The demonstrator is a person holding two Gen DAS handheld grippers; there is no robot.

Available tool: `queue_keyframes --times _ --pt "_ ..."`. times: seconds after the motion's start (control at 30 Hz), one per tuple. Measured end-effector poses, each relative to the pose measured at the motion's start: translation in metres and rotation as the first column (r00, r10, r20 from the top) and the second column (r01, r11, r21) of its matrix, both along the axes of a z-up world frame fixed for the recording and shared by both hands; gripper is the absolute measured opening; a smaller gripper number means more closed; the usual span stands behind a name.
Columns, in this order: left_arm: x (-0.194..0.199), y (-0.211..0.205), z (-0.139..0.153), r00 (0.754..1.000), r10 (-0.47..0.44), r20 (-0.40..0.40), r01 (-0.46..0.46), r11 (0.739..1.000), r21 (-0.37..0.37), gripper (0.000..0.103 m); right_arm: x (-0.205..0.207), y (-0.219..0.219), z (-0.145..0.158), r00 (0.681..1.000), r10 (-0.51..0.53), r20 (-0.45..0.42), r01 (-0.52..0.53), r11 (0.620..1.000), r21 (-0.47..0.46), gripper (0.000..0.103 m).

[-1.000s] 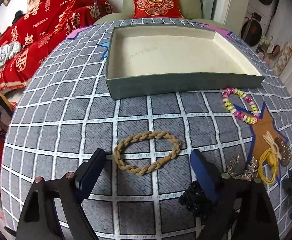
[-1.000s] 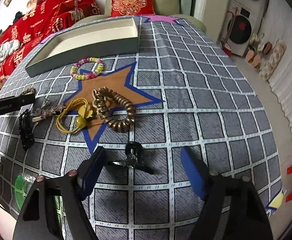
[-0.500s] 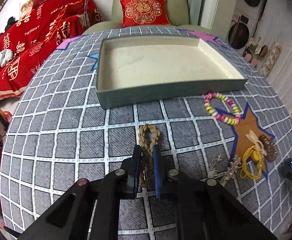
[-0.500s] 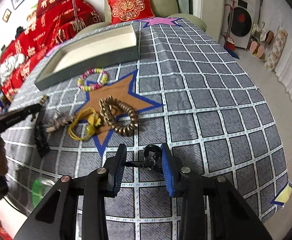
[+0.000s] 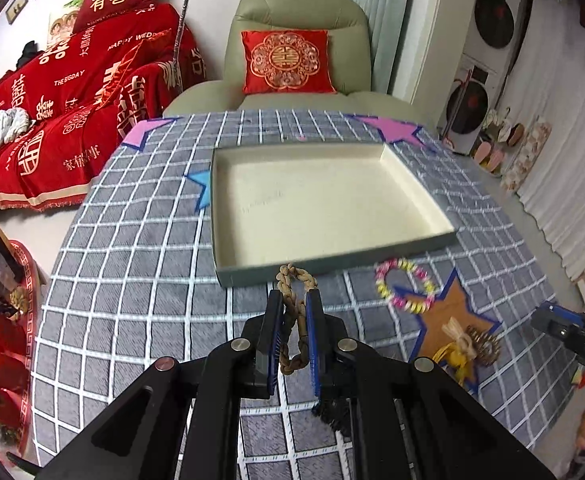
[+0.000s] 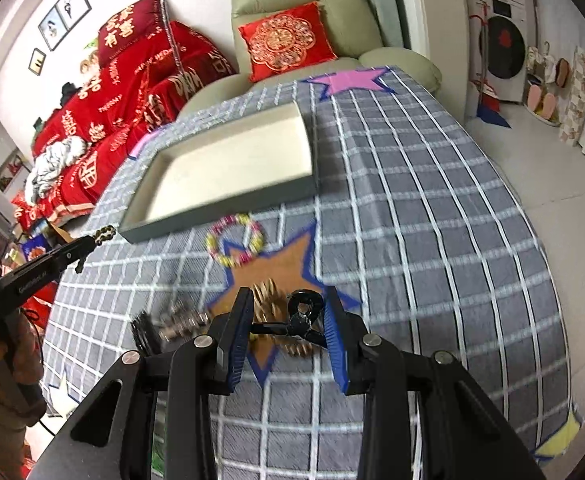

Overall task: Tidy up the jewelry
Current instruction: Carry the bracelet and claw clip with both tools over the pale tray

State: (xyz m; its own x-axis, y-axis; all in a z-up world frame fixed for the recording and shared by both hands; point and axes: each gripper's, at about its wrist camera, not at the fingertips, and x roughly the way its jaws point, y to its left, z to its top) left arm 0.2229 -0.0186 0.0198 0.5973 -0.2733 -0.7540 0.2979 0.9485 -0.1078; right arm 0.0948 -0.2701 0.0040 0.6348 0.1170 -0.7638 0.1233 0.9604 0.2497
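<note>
**Between both claws: a braided bracelet and a black clip, off the table**

Between the blue pads of our left claw (image 5: 294,334) we have the braided rope bracelet (image 5: 293,312) pinched flat, its tan loop squeezed into a narrow oval that sticks out past the fingertips and hangs down behind them. It sits in the air just in front of the near wall of the shallow grey-green tray (image 5: 334,258), whose cream floor is bare. From the right wrist view we see that same bracelet (image 6: 105,233) poking out of the left claw's tip, close to the tray's near corner (image 6: 220,216).

Over on the right, our right claw (image 6: 288,330) is drawn in narrow around a black clip (image 6: 302,316): the clip's ring stands up between the pads and its thin arm reaches across to the left pad. It hangs above the brown star patch (image 6: 280,264) on the grey checked tablecloth (image 6: 432,240).

Down on the table, the pink-and-yellow beaded bracelet (image 5: 406,290) lies between the tray and the brown star, overlapping the star's upper point. A gold coiled hair tie (image 5: 482,346) and a yellow cord piece (image 5: 454,356) rest on the star, touching each other. In the right wrist view a silvery piece (image 6: 182,320) and a black comb-like clip (image 6: 142,330) lie left of the star, both blurred. A black fringed item (image 5: 334,410) peeks out beneath our left claw.
</note>
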Motion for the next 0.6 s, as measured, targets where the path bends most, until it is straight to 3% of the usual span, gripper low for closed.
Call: queue_keyframes --times 0.17,0.33,0.6 --pt "0.022 -0.002 0.014 1.000 0.006 -0.017 -0.007 0.999 -0.039 0.020 0.039 0.002 0.018 0.999 0.043 0.026 -0.043 0.999 -0.005 0.038" --pt "0.058 -0.013 0.018 0.999 0.034 -0.014 -0.034 0.999 -0.030 0.020 0.089 0.005 0.028 0.996 0.078 0.039 -0.079 0.997 0.025 0.037" --pt "0.131 -0.028 -0.010 0.993 0.094 -0.075 -0.096 0.995 -0.030 0.020 0.178 0.014 0.010 0.994 0.106 -0.002 -0.106 0.994 0.038 0.037"
